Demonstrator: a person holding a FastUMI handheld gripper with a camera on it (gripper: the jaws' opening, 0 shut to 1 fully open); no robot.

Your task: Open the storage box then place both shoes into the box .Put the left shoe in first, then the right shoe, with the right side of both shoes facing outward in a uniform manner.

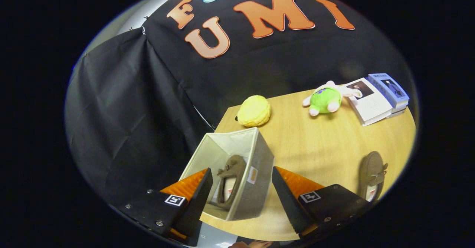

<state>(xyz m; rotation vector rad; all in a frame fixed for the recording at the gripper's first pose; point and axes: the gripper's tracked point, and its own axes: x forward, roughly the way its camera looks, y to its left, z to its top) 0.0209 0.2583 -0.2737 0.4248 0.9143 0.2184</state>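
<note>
- The hand-held gripper (242,188) is seen released, its two fingers spread wide apart with nothing pressed between them.
- The storage box (256,159), a pale fabric cube, is found open on the wooden worktop (315,140), near the worktop's edge by the black booth wall; its open mouth is turned toward the wall side and up.
- The box lies between the two fingers, its near corner reaching down into the gap; whether either finger touches it cannot be told.
- One brown shoe (231,179) is seen inside the box, stood on its side against the box wall, its pale lining turned toward the opening.
- A second brown shoe (372,173) is seen on the worktop, well apart from the box on the side away from the booth wall, just beyond the right finger.
- A yellow plush toy (254,110) is placed just beyond the box, near the worktop's far corner.
- A green and white plush toy (326,98) is laid farther from the box than the yellow one, along the worktop's far edge.
- A stack of books (378,97) is set just beside the green toy, on the side away from the box.
</note>
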